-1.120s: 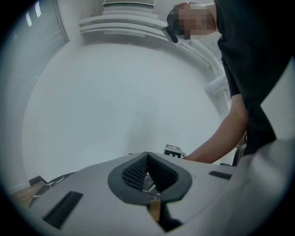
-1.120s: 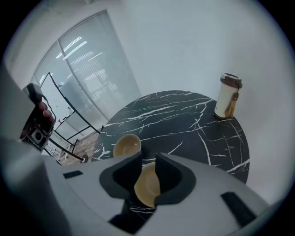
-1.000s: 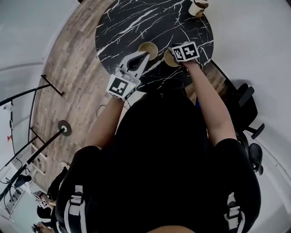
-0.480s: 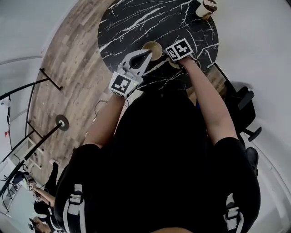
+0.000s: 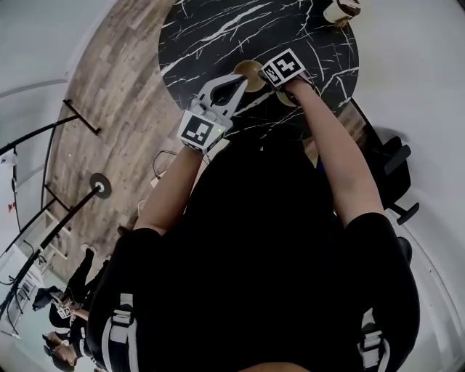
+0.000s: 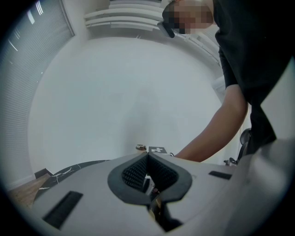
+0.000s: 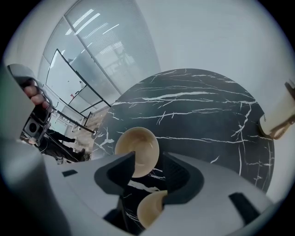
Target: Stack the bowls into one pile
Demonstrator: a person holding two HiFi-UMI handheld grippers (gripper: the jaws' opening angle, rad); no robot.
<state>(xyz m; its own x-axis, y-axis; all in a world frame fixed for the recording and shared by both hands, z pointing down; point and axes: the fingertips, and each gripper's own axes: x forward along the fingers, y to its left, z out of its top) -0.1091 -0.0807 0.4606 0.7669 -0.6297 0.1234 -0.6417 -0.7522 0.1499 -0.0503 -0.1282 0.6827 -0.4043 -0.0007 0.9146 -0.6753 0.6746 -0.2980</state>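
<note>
Two tan bowls sit on the black marble table [image 5: 218,36]. In the head view one bowl [image 5: 251,73] lies just past my left gripper [image 5: 240,78], whose jaws meet at the tips with nothing in them. The other bowl [image 5: 288,98] is mostly hidden under my right hand. In the right gripper view the far bowl [image 7: 137,151] lies beyond my right gripper [image 7: 148,161], which points steeply down. Its jaws have just been opening and stand wide. The near bowl [image 7: 150,209] shows low between them by the right pad, unpressed. The left gripper [image 6: 147,157] points level at a white wall.
A tan paper cup [image 5: 341,11] stands at the table's far right edge, also the cup [image 7: 276,117] in the right gripper view. Wooden floor [image 5: 109,109] lies left of the table. Black stands and people are farther left. A black chair [image 5: 392,167] is at right.
Both grippers have moved farther over the table. The right gripper's marker cube has come closer to the far bowl.
</note>
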